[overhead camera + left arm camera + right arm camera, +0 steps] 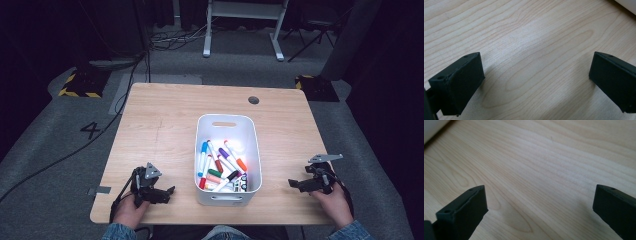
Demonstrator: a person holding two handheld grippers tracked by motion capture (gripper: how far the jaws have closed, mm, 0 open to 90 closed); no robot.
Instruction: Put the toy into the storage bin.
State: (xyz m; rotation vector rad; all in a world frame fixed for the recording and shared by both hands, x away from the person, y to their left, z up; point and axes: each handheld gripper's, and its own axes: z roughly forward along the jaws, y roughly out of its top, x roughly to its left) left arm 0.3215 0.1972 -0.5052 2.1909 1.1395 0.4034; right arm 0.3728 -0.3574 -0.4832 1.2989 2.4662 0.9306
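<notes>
While flanking bin (227,125), grippers low, agape.

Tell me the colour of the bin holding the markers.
White; the bin shows best in the high view.

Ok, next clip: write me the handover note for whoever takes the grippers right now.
Left gripper: open, holding nothing, low over the table left of the white bin.
Right gripper: open, holding nothing, low over the table right of the bin.
Markers: all piled inside the bin, mixed cap colours; none on the tabletop.
Done: no marker has been picked up.
Left: probably reach into the bin and start on the markers.
</notes>
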